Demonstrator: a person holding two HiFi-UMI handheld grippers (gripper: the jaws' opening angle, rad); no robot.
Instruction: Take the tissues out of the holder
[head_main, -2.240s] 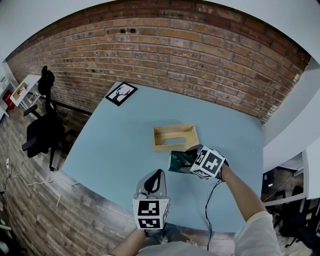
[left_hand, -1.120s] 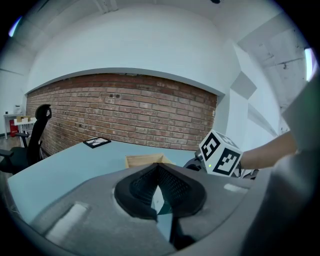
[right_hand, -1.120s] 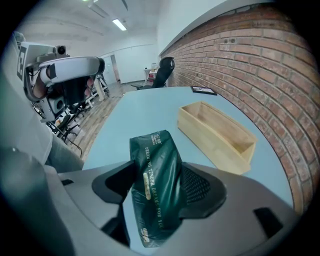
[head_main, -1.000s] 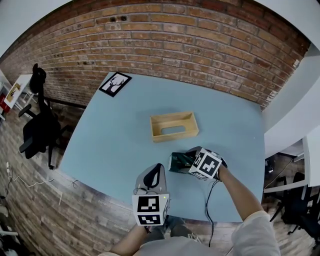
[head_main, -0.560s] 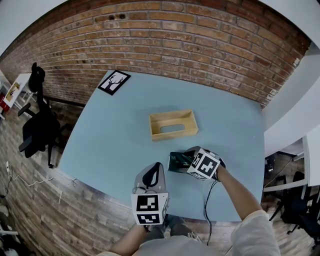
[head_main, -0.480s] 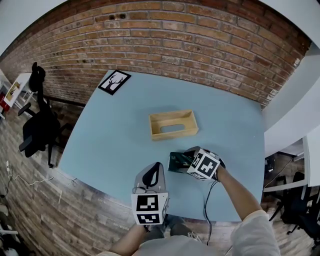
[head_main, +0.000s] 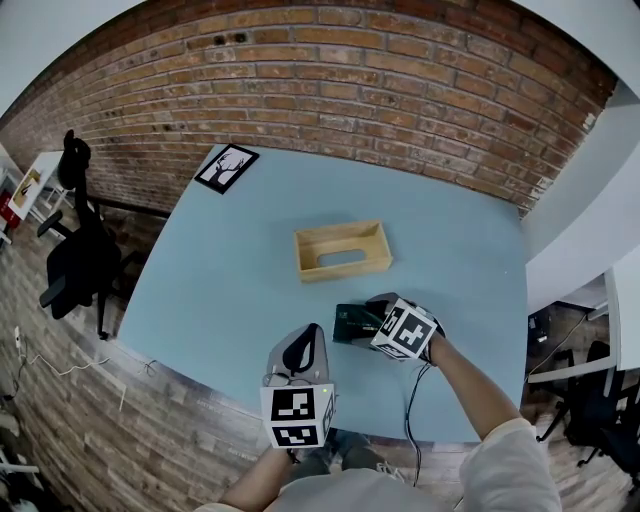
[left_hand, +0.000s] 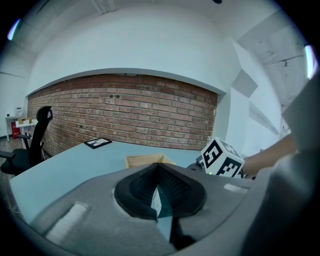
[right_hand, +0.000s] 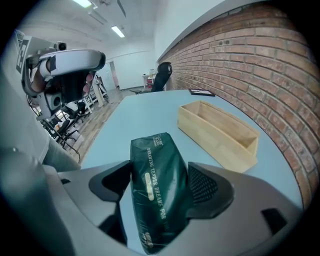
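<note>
Wondering how that dark green tissue pack (right_hand: 159, 175) is gonna handle. It's lying on the blue table (head_main: 220, 270), just in front of the wooden holder (head_main: 345, 268) and clear of it, between the jaws of the right gripper (right_hand: 161, 186).

Reply: Soft and light, I'd guess. The plastic wrap looks glossy, so it's probably a bit slippery, and it'll squash rather than break. I'd take it across the narrow width, around the middle of its length, which is pretty much how the right tongs sit around it. They're opening right now, already wide, with the pack between the pads. I don't think they're really pressing on it.

OP: And the holder? Anything left in there?

Reply: From the head view and the right gripper view it looks empty. Just bare wood inside, with what looks like a slot in the bottom. So I'd call the job basically done, since the one pack I can see is out.

OP: What about the left gripper (left_hand: 159, 187)?

Reply: It's held near the table's close edge, well apart from the pack. Its pads are pinched together with nothing in them.
</note>
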